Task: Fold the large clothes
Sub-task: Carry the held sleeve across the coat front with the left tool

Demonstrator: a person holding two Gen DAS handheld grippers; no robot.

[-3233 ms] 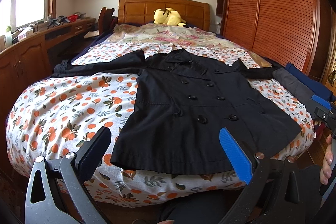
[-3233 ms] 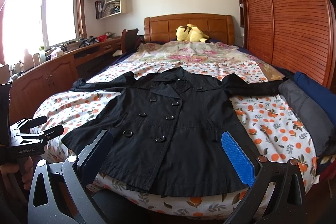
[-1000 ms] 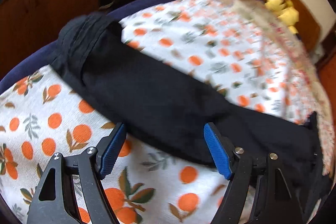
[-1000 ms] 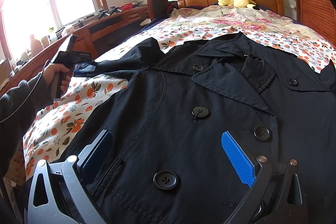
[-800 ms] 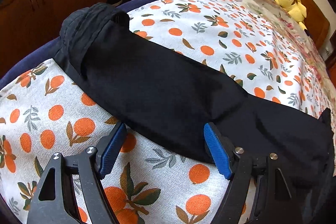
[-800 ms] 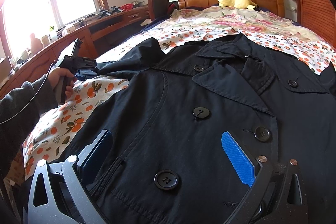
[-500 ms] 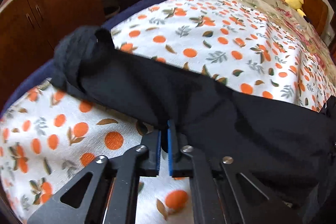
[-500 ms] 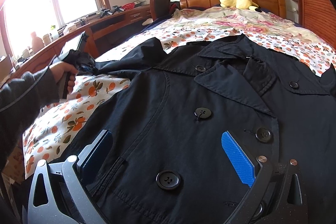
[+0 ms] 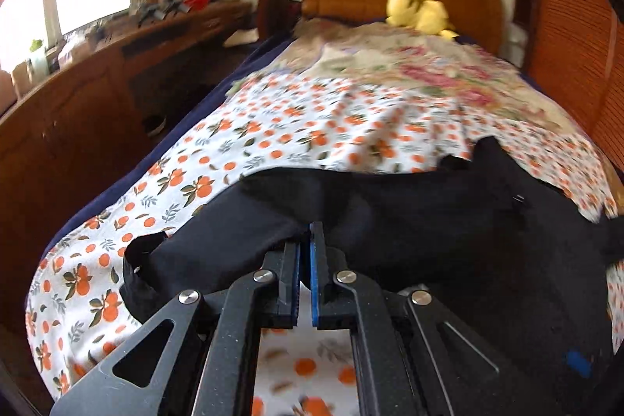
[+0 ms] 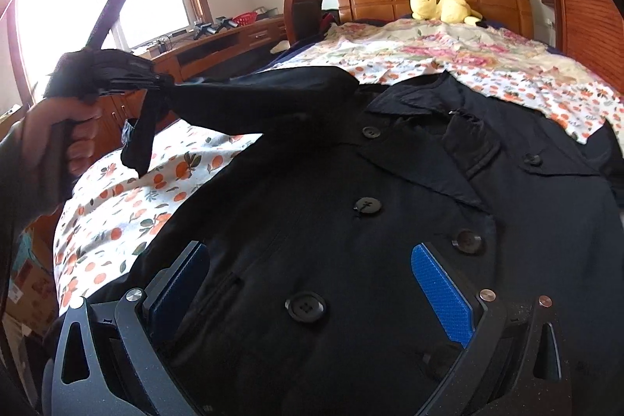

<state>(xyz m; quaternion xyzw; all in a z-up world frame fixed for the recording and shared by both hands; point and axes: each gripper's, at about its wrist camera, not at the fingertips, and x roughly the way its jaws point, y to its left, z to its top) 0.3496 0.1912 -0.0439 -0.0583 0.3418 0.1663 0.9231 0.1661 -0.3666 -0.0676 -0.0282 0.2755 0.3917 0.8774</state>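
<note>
Black coat sleeve pinched in left tool.

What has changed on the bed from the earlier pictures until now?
The left gripper closed on the black coat's sleeve and lifted it off the orange-print sheet, toward the coat's front; the cuff hangs down. The right gripper stayed open over the coat's buttons. The yellow plush toy did not move.

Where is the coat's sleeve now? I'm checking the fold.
In the right wrist view, the sleeve is on the left, lifted off the bedspread, pinched in the left gripper.
</note>
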